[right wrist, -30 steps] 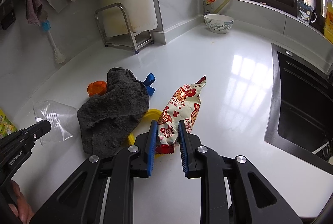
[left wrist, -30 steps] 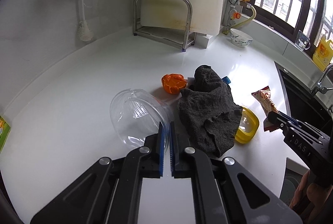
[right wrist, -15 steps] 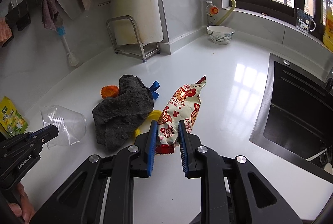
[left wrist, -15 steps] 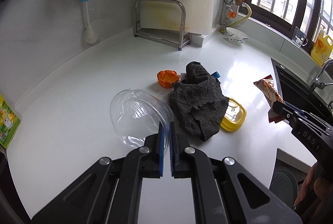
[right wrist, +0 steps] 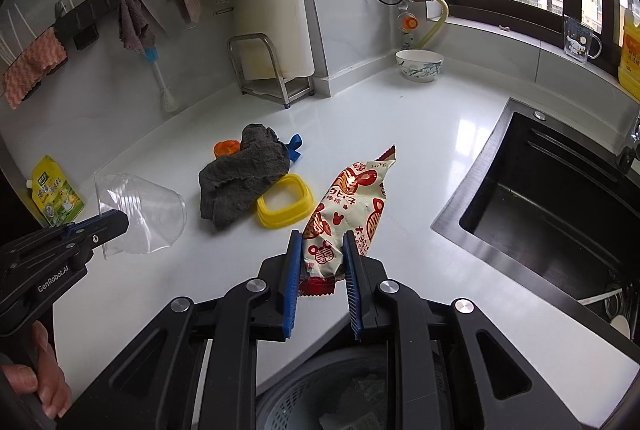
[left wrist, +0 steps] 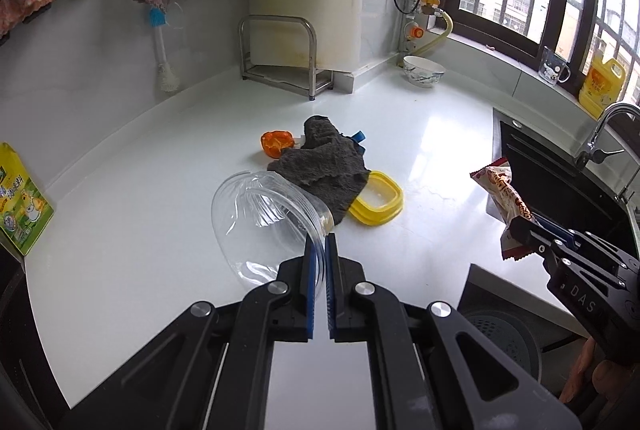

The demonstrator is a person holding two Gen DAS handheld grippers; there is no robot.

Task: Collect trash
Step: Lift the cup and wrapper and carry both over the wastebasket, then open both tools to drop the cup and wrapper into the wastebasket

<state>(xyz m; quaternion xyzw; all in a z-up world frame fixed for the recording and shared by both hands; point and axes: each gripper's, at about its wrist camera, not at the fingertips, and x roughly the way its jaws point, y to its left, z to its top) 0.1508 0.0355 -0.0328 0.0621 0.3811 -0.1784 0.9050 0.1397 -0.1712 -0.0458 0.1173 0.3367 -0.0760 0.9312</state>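
At the far left of the white surface a green and yellow pouch leans by the wall. My left gripper is clamped on the rim of a clear plastic cup, which I hold lifted on its side above the surface, its wide mouth turned away from me. Beyond it a dark grey rag lies crumpled, with an orange lid just behind its left edge and a blue clip poking out at its far right corner. The rag's near edge drapes onto a yellow square container. My right gripper pinches the lower end of a red and cream snack wrapper, raised off the surface and standing up from the pads. Below it, past the surface's edge, sits a grey bin. To the right lies the black sink
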